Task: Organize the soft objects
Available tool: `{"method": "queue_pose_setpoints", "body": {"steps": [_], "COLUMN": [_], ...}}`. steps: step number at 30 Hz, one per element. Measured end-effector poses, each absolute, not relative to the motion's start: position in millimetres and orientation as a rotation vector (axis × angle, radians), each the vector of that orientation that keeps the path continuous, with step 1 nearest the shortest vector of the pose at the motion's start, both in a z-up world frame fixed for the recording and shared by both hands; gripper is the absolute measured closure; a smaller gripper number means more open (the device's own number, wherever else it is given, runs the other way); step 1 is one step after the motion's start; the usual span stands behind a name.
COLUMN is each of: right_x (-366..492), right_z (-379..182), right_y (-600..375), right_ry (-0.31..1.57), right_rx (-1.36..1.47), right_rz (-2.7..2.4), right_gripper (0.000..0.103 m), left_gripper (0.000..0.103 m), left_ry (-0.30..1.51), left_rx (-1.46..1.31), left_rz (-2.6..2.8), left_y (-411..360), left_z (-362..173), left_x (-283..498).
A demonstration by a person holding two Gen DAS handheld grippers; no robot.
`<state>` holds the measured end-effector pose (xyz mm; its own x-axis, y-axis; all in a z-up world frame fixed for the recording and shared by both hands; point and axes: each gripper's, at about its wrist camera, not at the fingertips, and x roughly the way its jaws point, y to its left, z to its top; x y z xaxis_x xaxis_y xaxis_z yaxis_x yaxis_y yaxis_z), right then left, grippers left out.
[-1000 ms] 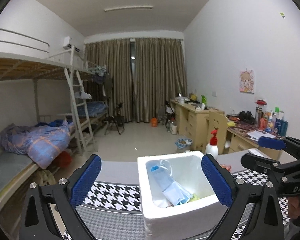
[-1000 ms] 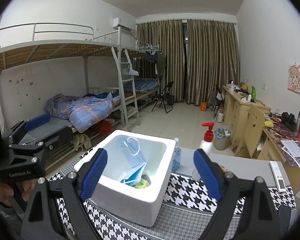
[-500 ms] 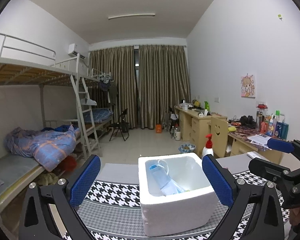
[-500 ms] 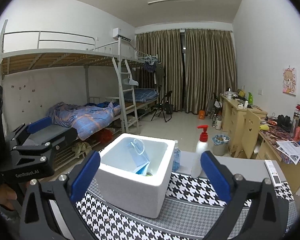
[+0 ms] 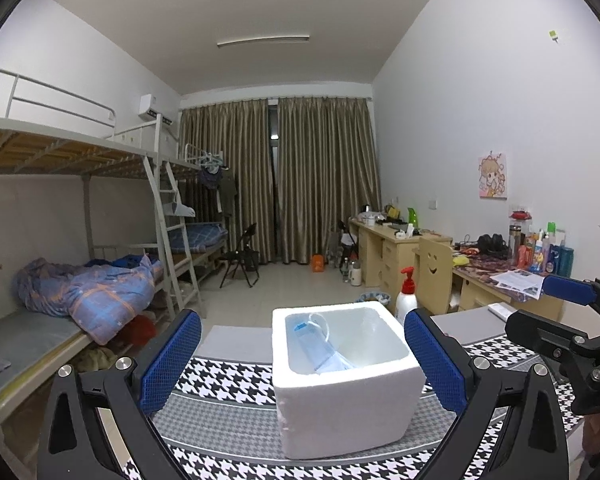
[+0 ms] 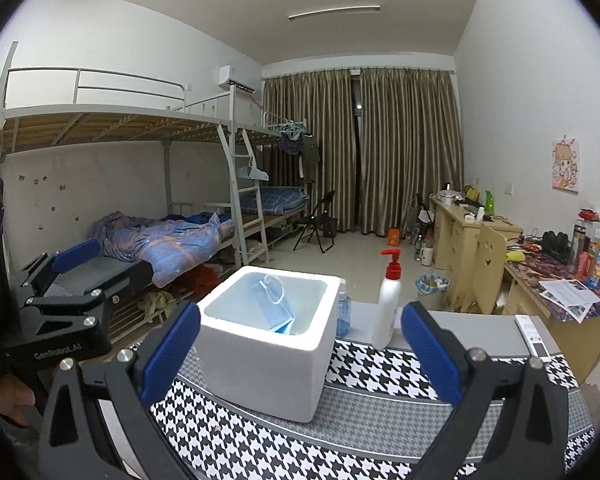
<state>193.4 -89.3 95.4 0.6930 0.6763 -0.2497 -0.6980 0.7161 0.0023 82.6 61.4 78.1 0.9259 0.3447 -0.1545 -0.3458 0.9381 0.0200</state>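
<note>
A white foam box (image 5: 342,376) (image 6: 268,350) stands on the houndstooth cloth (image 5: 228,380) (image 6: 384,376). A blue face mask (image 5: 314,346) (image 6: 274,306) with white ear loops leans inside it. My left gripper (image 5: 302,362) is open, held back from the box, with nothing between its blue pads (image 5: 172,360). My right gripper (image 6: 300,354) is open wide as well, also short of the box and empty. Each gripper shows at the edge of the other's view.
A white pump bottle with a red top (image 6: 388,300) (image 5: 406,300) and a small clear blue bottle (image 6: 343,312) stand behind the box. A remote (image 6: 532,332) lies at the table's right. Bunk beds (image 6: 140,184) line the left wall, desks (image 6: 464,236) the right.
Both grippers have drawn back from the box, which now looks smaller and farther. The right gripper's jaws have spread wider. The mask stays in the box.
</note>
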Motion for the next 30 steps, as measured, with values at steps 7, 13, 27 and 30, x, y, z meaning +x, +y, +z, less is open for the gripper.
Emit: {"method": "queue_pose_setpoints", "body": {"steps": [7,13,27,30], "right_x": [186,178,159,156], "right_z": [85,80,64,58], "right_y": [-98,-109,-123,-125], "right_ry": [0.236,0.225,0.212,0.219], "right_rx": [-0.088,-0.079,-0.074,-0.072], "right_rz": [0.742,0.718,0.696,0.700], "right_gripper": [0.001,0.001,0.001,0.001], "left_gripper": [0.001,0.001,0.001,0.001], "left_ry": [0.153,0.158,0.164,0.168], "left_rx": [-0.002,-0.018,-0.017,-0.021], "left_rz": [0.357,0.348,0.337,0.331], "left_y": [52,47,32,30], "left_z": [67,60,49,45], "left_x": [74,70,54,51]}}
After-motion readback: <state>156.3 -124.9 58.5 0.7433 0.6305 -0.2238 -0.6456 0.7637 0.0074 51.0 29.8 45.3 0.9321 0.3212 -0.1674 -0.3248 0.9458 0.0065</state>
